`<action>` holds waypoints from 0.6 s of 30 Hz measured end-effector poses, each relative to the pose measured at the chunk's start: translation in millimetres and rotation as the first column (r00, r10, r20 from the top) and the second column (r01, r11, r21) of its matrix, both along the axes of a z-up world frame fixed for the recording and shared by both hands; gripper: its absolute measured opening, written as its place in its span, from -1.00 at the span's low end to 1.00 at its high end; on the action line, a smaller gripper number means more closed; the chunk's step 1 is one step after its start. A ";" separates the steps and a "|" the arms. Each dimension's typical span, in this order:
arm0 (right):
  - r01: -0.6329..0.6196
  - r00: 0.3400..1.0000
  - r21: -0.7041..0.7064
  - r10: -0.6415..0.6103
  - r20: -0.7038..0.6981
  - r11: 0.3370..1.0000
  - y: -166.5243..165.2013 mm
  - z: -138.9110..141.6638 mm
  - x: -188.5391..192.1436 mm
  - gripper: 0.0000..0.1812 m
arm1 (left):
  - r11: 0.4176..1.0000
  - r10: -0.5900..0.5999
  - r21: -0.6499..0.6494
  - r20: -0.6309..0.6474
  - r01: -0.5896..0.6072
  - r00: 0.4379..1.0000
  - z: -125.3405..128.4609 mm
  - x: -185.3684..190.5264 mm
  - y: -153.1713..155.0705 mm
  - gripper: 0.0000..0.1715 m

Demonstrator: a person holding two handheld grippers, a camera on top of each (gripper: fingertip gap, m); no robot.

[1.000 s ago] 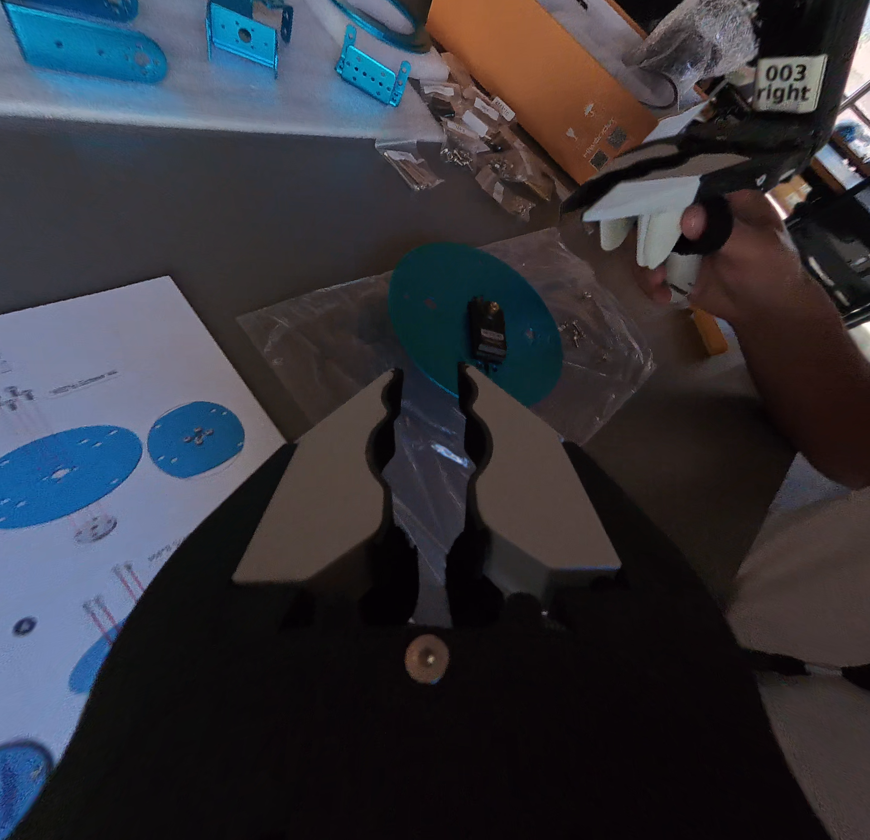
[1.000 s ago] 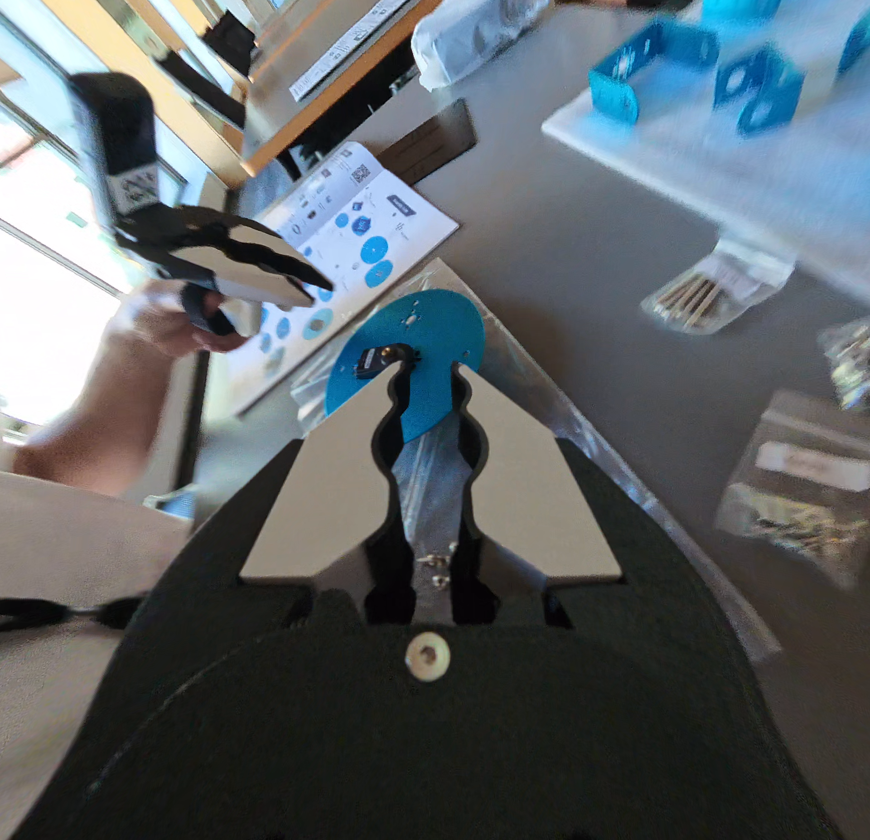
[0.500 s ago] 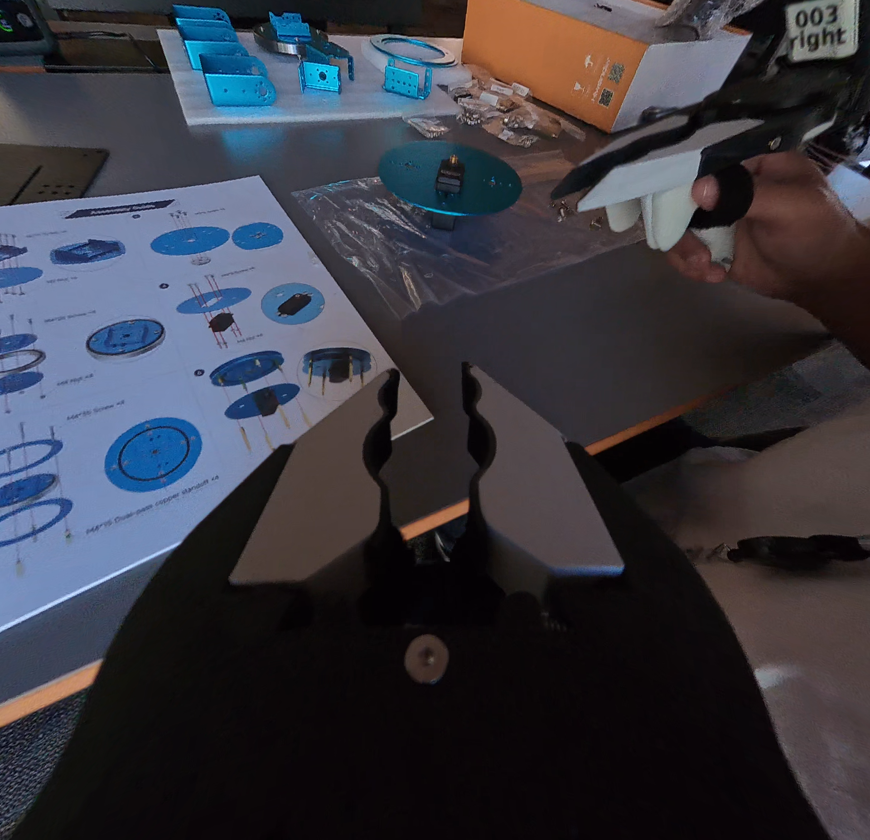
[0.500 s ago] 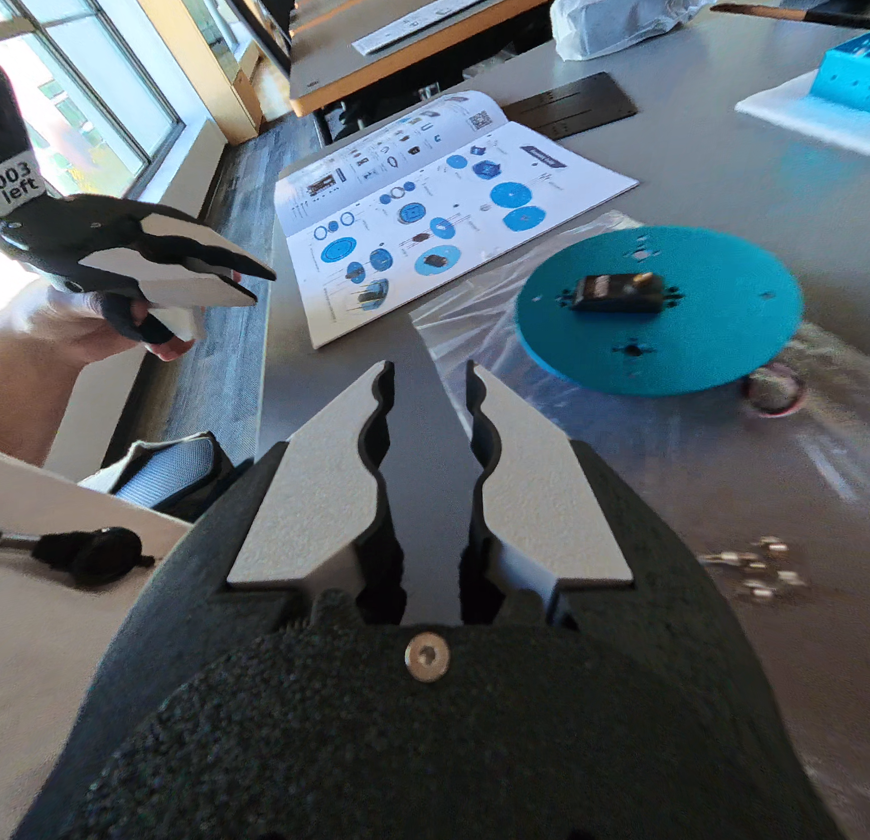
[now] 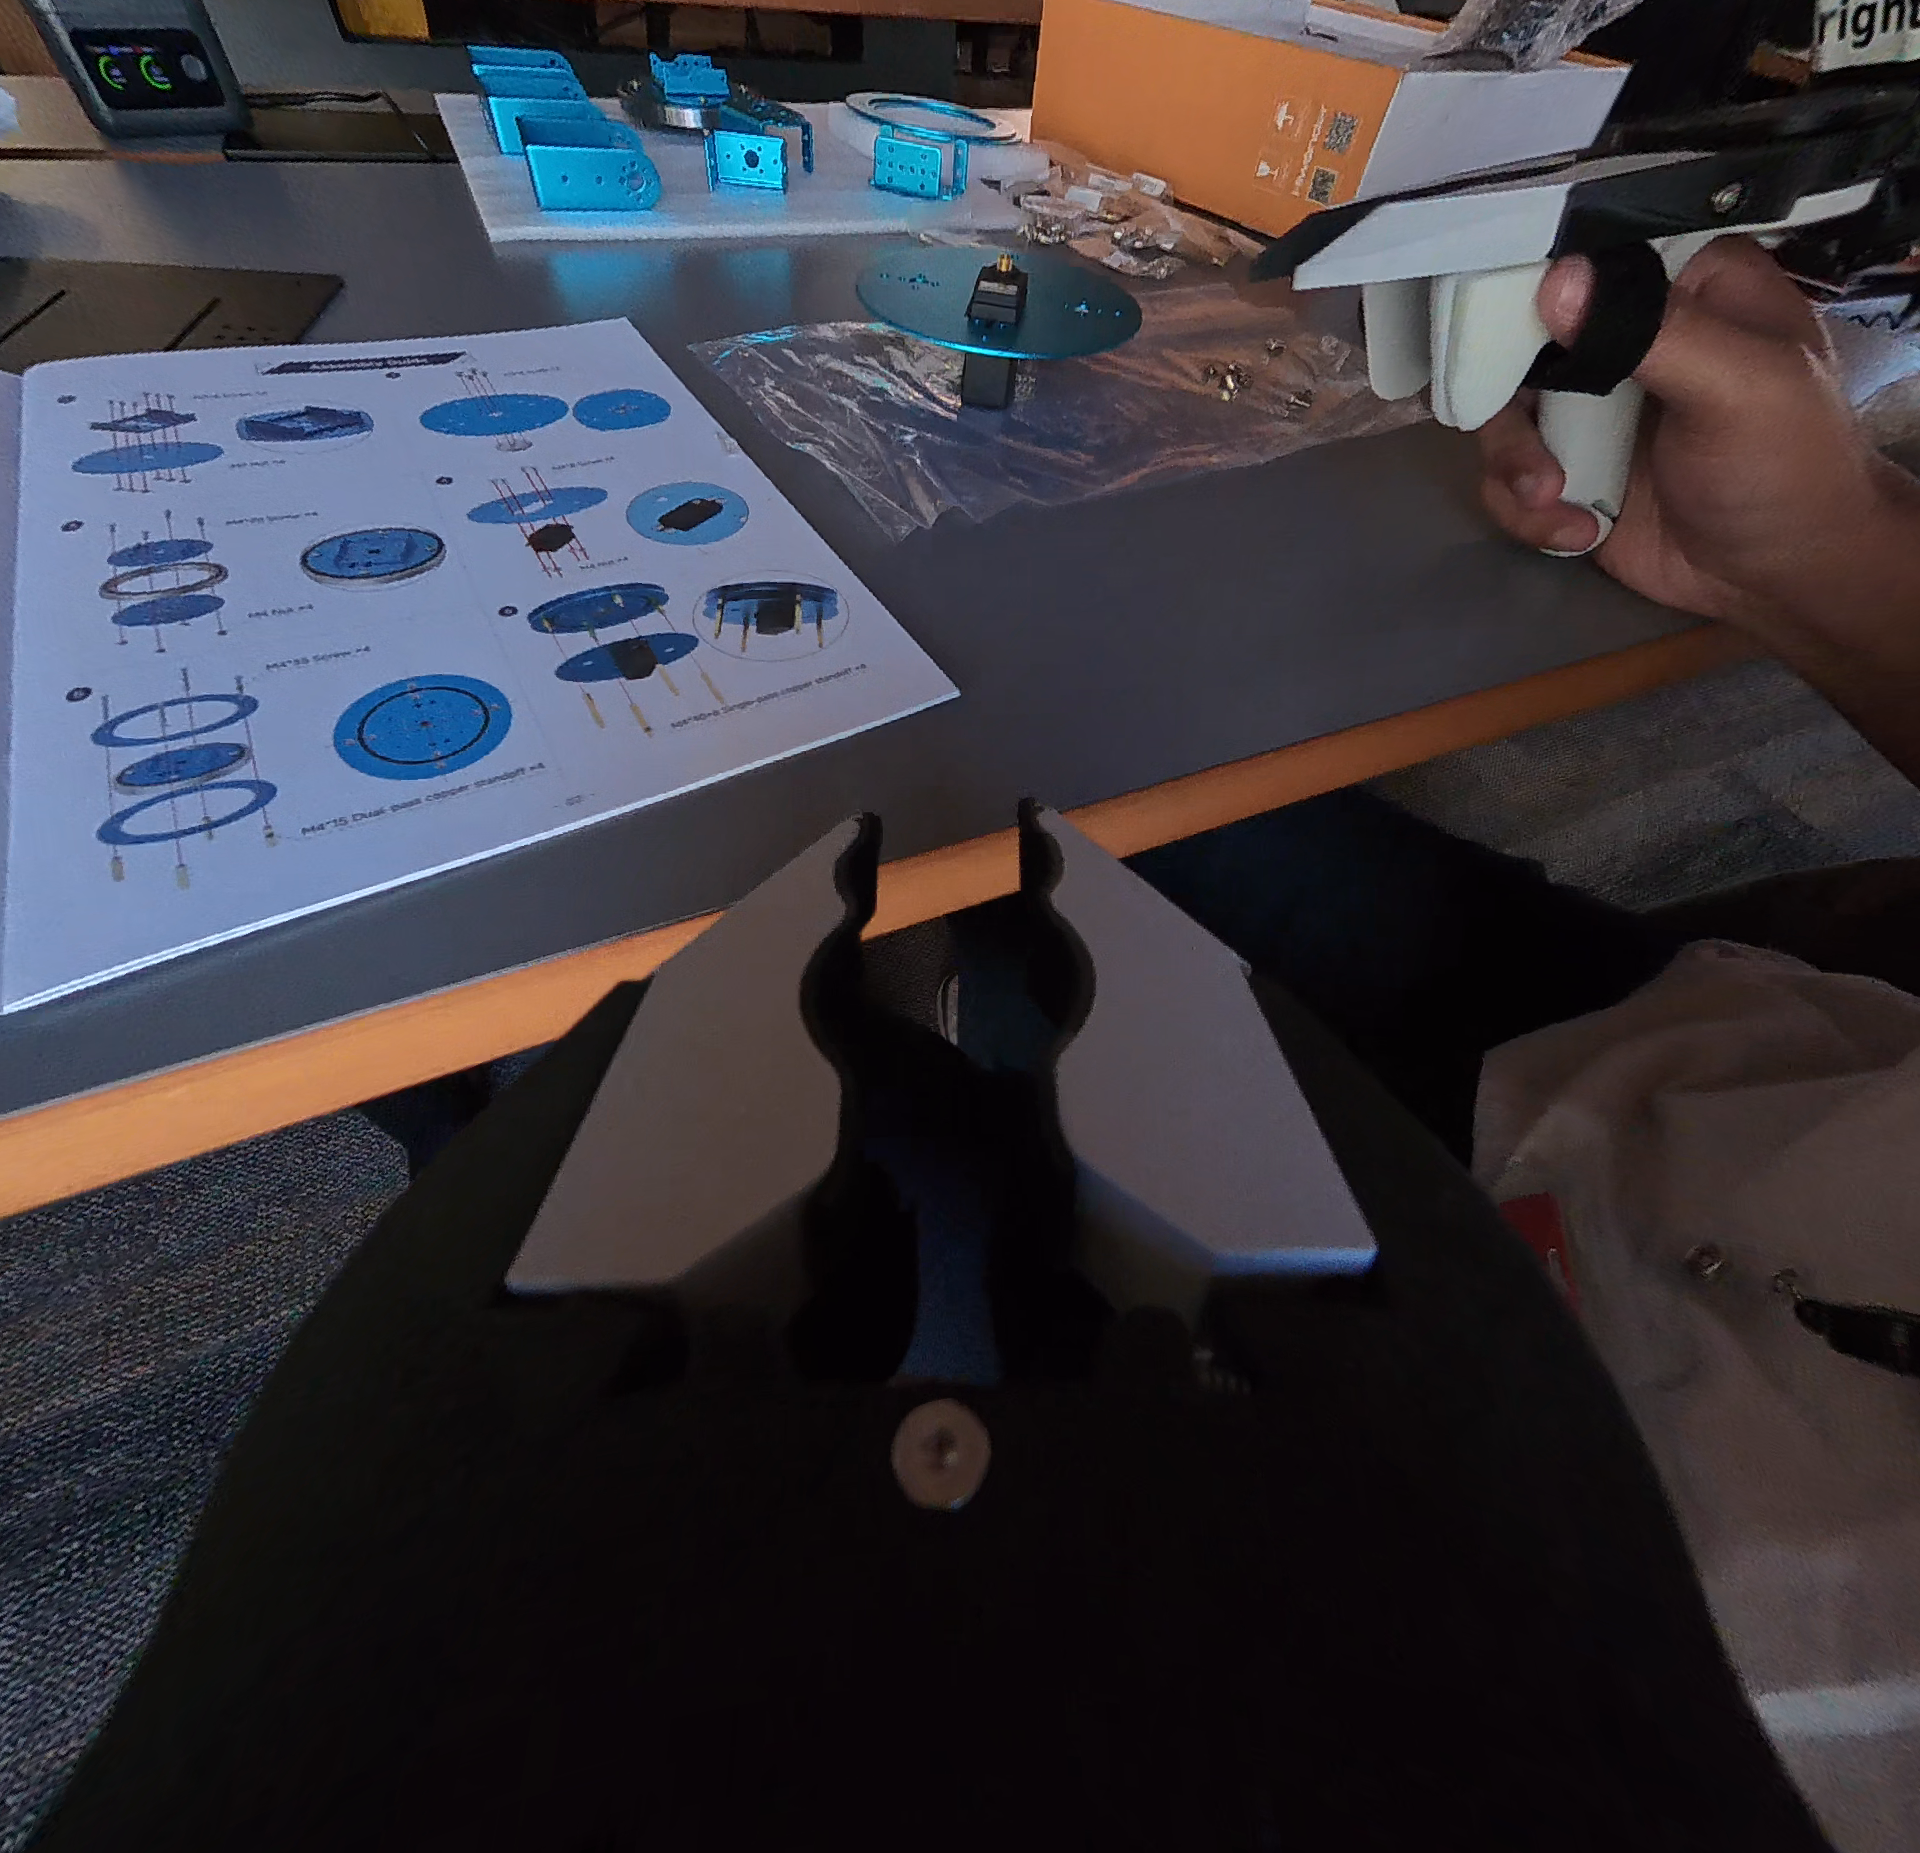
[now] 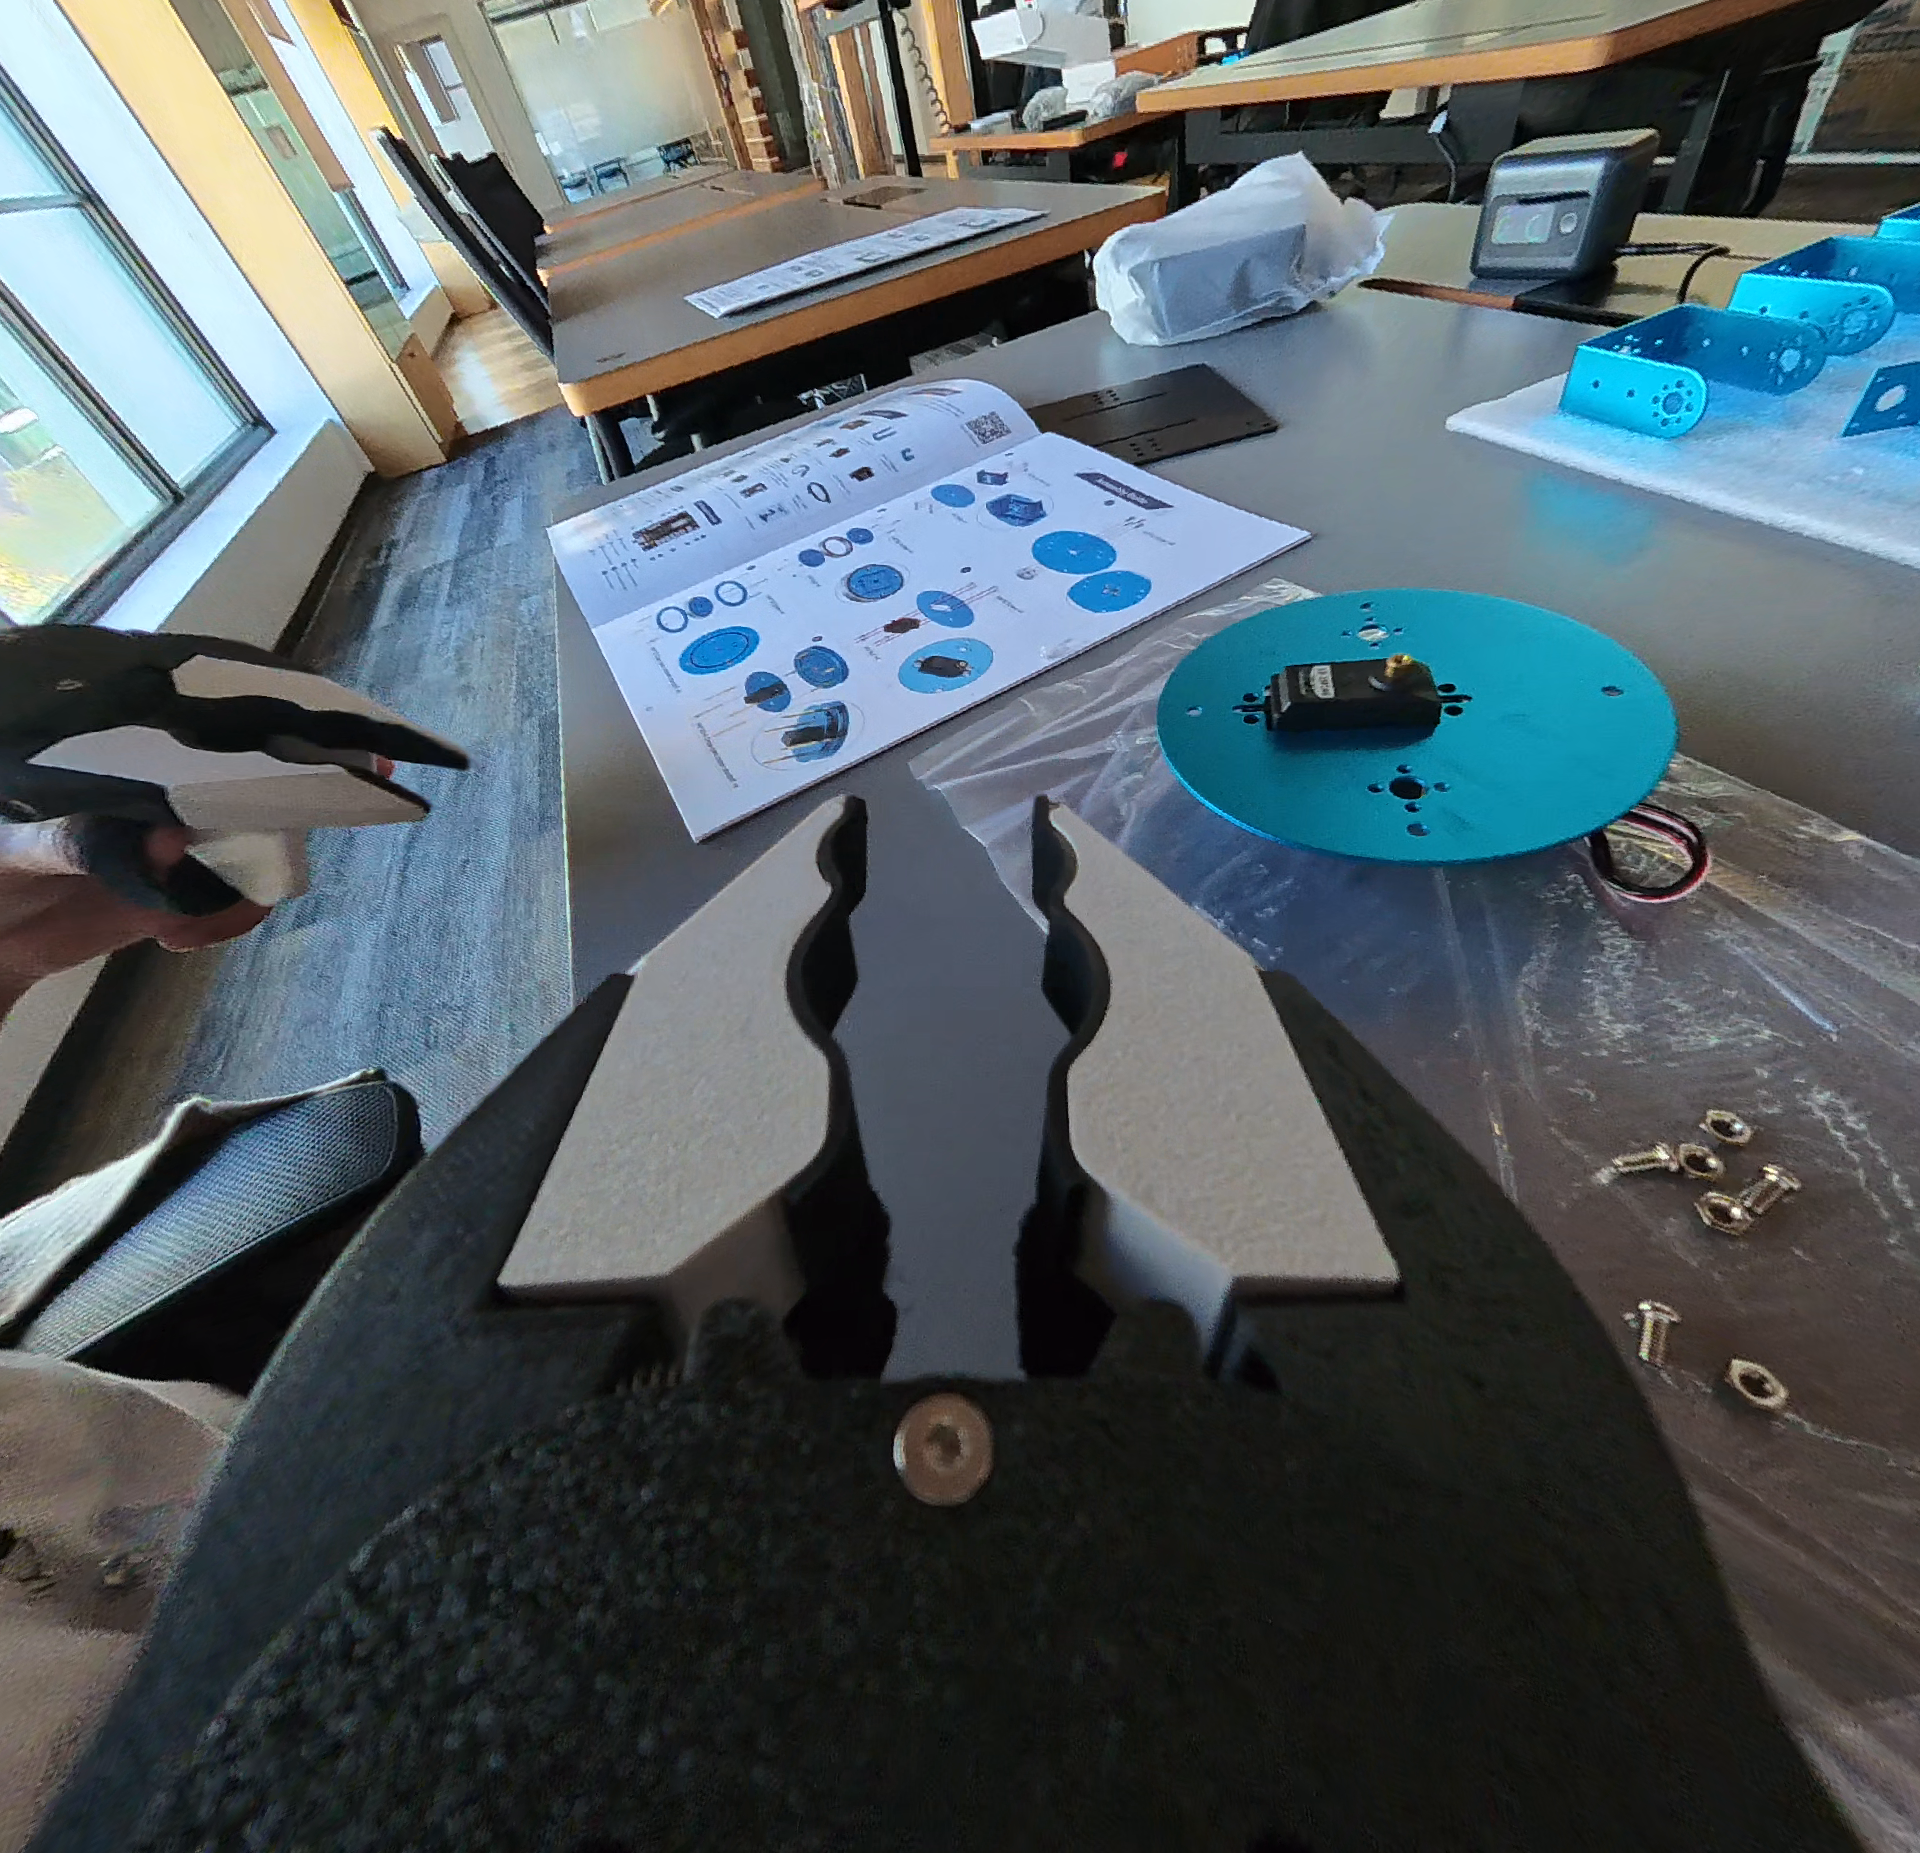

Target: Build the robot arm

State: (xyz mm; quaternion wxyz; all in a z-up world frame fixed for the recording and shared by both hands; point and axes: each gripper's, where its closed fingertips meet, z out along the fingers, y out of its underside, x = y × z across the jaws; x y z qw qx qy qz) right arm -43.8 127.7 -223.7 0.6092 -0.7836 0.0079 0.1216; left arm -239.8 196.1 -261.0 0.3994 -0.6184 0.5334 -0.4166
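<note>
A blue round plate (image 5: 997, 302) with a black servo (image 5: 995, 299) set through its middle rests on a clear plastic bag (image 5: 935, 421); the plate (image 6: 1413, 723) and servo (image 6: 1351, 697) also show in the right wrist view. My left gripper (image 5: 945, 816) is open and empty, held off the table's near edge. My right gripper (image 6: 945, 806) is open and empty, low over the table just left of the bag (image 6: 1558, 1024). Each gripper shows in the other's view, the right (image 5: 1288, 265) and the left (image 6: 442, 780), held in a hand.
An open instruction booklet (image 5: 416, 598) lies left of the plate. Loose screws and nuts (image 6: 1704, 1180) lie on the bag. Blue brackets (image 5: 582, 151) sit on a white foam sheet at the back, beside an orange box (image 5: 1226, 110) and small hardware bags (image 5: 1122, 219). The grippers' ends are close to 20 centimeters from one another. My right gripper is the nearer one to the blue round plate (image 5: 997, 302): about 10 centimeters, against 25 centimeters. Seen from the right wrist view (image 6: 1287, 694) as well.
Both grippers have pulled back from the blue plate toward the table's near edge. The left gripper has gone beyond the edge. The plate stays on the bag.
</note>
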 end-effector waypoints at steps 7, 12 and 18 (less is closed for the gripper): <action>0.008 1.000 -0.018 -0.008 0.013 1.000 1.1 -3.7 0.5 -0.66 | 1.000 0.004 0.008 0.054 -0.004 0.999 13.2 6.6 9.4 -0.69; -0.010 1.000 -0.010 0.010 -0.022 1.000 0.9 -2.8 -0.3 -0.66 | 1.000 -0.014 -0.002 0.049 0.014 0.999 12.1 23.5 14.1 -0.69; -0.058 0.995 0.017 0.059 -0.080 0.998 -2.0 2.7 -1.9 -0.66 | 0.997 -0.070 -0.034 0.072 0.073 0.995 21.6 49.5 11.2 -0.68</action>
